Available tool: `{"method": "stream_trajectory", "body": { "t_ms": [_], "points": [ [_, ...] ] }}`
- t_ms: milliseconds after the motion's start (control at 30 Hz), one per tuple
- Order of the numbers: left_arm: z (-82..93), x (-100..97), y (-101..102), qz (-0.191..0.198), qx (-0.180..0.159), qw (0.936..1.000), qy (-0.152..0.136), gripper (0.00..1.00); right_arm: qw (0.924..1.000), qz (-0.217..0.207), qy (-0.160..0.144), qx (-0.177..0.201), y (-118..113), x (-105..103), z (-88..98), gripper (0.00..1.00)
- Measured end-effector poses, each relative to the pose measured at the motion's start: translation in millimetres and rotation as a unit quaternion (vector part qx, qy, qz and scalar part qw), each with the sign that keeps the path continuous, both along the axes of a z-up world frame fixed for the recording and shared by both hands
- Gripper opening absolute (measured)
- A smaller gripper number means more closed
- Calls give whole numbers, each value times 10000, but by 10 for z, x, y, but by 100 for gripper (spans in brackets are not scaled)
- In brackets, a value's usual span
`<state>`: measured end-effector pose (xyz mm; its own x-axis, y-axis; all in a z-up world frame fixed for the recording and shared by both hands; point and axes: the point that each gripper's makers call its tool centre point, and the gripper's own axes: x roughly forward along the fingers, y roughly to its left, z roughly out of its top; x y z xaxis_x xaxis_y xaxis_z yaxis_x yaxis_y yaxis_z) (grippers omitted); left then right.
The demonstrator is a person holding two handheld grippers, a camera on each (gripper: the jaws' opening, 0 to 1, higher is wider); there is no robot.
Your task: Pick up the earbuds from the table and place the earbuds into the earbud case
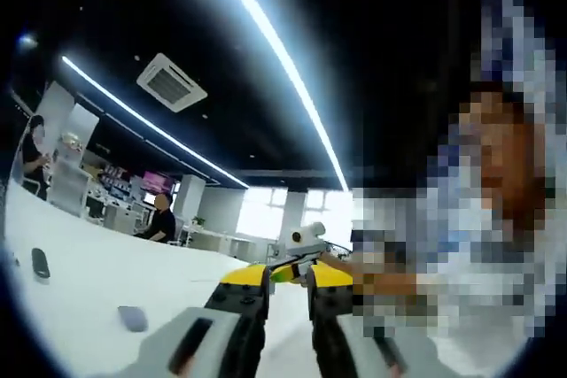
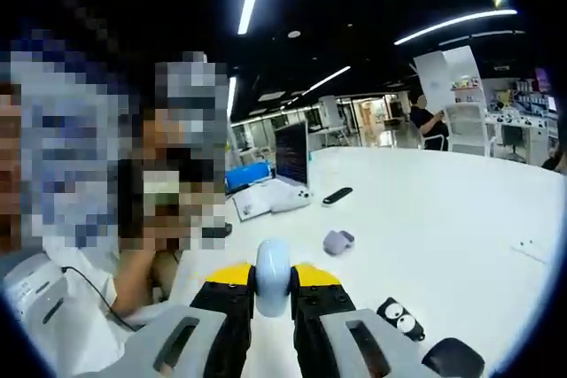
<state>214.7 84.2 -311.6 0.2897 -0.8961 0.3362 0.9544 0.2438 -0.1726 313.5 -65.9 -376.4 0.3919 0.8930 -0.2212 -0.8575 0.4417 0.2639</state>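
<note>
My right gripper [image 2: 273,288] is shut on a pale blue, rounded earbud case [image 2: 272,273], held upright between the yellow-tipped jaws above the white table [image 2: 443,219]. A small lilac object [image 2: 337,241] lies on the table beyond it. In the left gripper view my left gripper [image 1: 288,285] points across the same table [image 1: 89,281], its jaws a narrow gap apart. A bit of green and a small white thing [image 1: 306,236] show just past the tips. I cannot make out whether anything is held there.
A black remote [image 2: 337,195], a laptop [image 2: 291,155] and white papers [image 2: 266,201] lie farther back. A black item with white eyes [image 2: 400,319] sits near the right jaw. A dark object [image 1: 40,263] and a grey one [image 1: 133,318] lie at the left. People stand at distant desks.
</note>
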Motion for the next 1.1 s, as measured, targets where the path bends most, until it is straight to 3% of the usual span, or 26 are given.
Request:
{"method": "stream_trajectory", "body": {
  "t_ms": [167,267,333,533,667,933,1100],
  "points": [
    [-12,15,56,102,103,9999,-48,19,9999,16,34,-119,248,278,-214,15],
    [-4,12,70,110,103,9999,-82,19,9997,23,75,-252,283,512,-380,15],
    [-2,12,73,114,112,9998,-109,19,9995,32,131,-296,340,525,-537,15],
    [-21,28,60,115,157,9998,-101,19,9982,-91,187,-571,247,839,-844,15],
    [-33,21,31,84,195,9997,-123,19,9971,-61,-32,-755,219,830,-928,15],
    [-47,21,13,87,231,9996,-154,17,9928,135,-159,-1184,176,710,-1079,15],
    [-8,9,17,59,187,9996,-212,17,9948,25,109,-1015,118,762,-1092,16]
  ]
}}
